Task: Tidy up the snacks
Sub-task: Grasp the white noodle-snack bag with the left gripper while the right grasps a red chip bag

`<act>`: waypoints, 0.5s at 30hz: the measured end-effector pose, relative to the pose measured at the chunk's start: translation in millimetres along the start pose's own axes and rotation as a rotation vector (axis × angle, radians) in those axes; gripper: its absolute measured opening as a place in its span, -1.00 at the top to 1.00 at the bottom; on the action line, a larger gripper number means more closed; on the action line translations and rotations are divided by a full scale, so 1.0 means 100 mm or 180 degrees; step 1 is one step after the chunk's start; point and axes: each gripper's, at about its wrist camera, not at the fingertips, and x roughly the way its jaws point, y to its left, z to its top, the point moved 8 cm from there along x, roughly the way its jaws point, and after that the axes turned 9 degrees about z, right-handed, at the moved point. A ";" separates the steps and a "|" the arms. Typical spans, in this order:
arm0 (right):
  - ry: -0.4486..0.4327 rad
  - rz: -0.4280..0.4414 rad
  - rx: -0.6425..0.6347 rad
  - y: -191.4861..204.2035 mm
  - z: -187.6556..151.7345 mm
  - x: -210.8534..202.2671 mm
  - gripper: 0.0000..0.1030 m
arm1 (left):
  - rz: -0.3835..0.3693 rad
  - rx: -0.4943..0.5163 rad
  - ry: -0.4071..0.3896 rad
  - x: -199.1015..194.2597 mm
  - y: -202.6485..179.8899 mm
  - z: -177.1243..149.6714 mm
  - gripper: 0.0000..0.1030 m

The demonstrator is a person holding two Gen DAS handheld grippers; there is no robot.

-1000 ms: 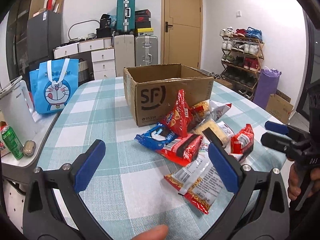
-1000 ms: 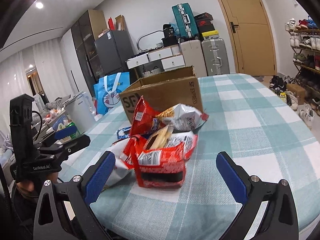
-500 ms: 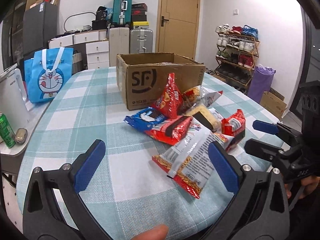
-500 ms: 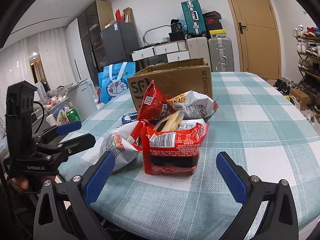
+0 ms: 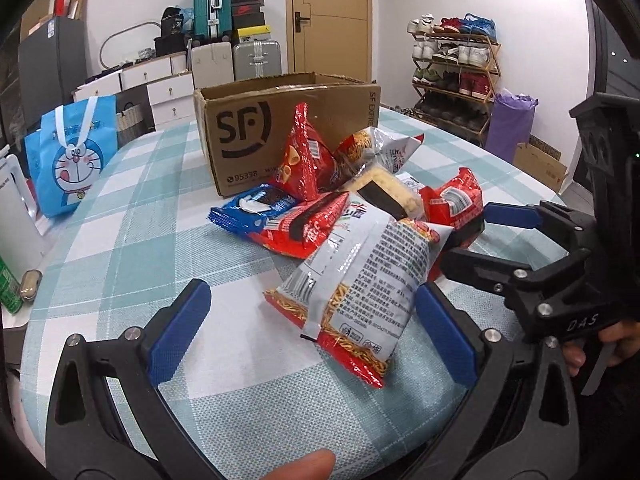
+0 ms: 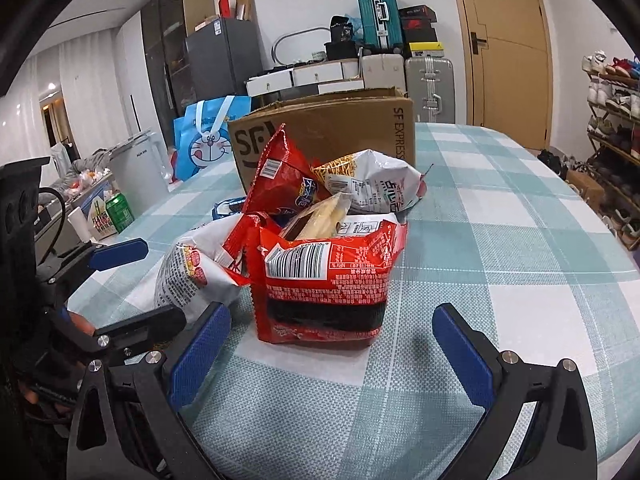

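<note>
Left gripper (image 5: pixel 312 324): fingers spread wide, grasping nothing, low over the near edge of the table (image 5: pixel 120 208). A silver-and-red noodle packet (image 5: pixel 360 284) lies tilted between the blue pads (image 5: pixel 178 336), nearer the right-hand one; contact with that pad cannot be told.

Right gripper (image 6: pixel 332 356): also released, jaws wide apart, nothing held. A red snack bag with a barcode (image 6: pixel 324 284) stands upright just beyond the gap between its pads, apart from both. In the left wrist view this gripper (image 5: pixel 476 236) comes in from the right, one finger over and one under the near right corner of the heap.

Snack heap: middle of the checked teal-and-white tablecloth, bags piled and overlapping.
- blue wafer pack (image 5: pixel 252 212) on the heap's left, flat on the cloth
- tall red chip bag (image 5: pixel 304 160) propped upright, touching or very close to the box front
- silver noodle bag (image 5: pixel 384 148) just right of it, tilted
- yellow cake bar in clear wrap (image 6: pixel 320 216) wedged in the middle

Cardboard box (image 5: pixel 280 120), marked SF, open-topped, stands directly behind the heap on the far side (its inside is hidden from both cameras).

Surroundings: blue cartoon tote bag (image 5: pixel 72 156) at the table's far left; green can (image 6: pixel 119 212) on a side surface left of the table; suitcases (image 5: pixel 212 4) stacked at the far wall; shoe rack (image 5: pixel 456 72) far right.
</note>
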 end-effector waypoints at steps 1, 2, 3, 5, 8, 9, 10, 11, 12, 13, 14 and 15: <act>-0.0007 -0.0014 -0.0005 -0.01 0.01 0.02 -0.99 | -0.0008 0.0032 0.0005 0.02 -0.02 0.00 -0.98; -0.0008 -0.0032 -0.0009 -0.02 0.02 0.03 -0.99 | 0.0003 0.0058 0.0001 0.04 -0.03 0.00 -0.98; -0.0001 -0.0040 -0.0011 -0.03 0.03 0.04 -0.99 | 0.0011 0.0078 -0.0001 0.06 -0.03 0.01 -0.98; 0.0034 -0.0025 0.0013 -0.04 0.03 0.07 -0.99 | -0.0025 0.0077 0.0021 0.09 -0.04 0.00 -0.98; 0.0122 0.0034 0.0137 -0.08 0.01 0.13 -0.99 | -0.0119 0.0019 0.0112 0.17 -0.04 -0.01 -0.98; 0.0126 0.0072 0.0204 -0.11 0.01 0.14 -0.99 | -0.0156 -0.0007 0.0149 0.20 -0.05 -0.02 -0.98; 0.0113 0.0070 0.0206 -0.11 0.01 0.13 -0.99 | -0.0176 -0.0015 0.0166 0.22 -0.05 -0.02 -0.98; 0.0125 0.0070 0.0218 -0.12 0.01 0.14 -0.99 | -0.0190 -0.0015 0.0178 0.23 -0.06 -0.02 -0.98; 0.0118 0.0080 0.0222 -0.13 0.01 0.14 -0.99 | -0.0198 -0.0008 0.0189 0.25 -0.07 -0.02 -0.98; 0.0113 0.0086 0.0226 -0.13 0.01 0.14 -0.99 | -0.0202 0.0000 0.0186 0.27 -0.07 -0.01 -0.98; 0.0112 0.0085 0.0221 -0.13 0.01 0.15 -0.99 | -0.0198 0.0007 0.0182 0.28 -0.08 0.00 -0.98; 0.0116 0.0081 0.0209 -0.13 0.01 0.16 -0.98 | -0.0179 0.0014 0.0180 0.28 -0.08 -0.01 -0.98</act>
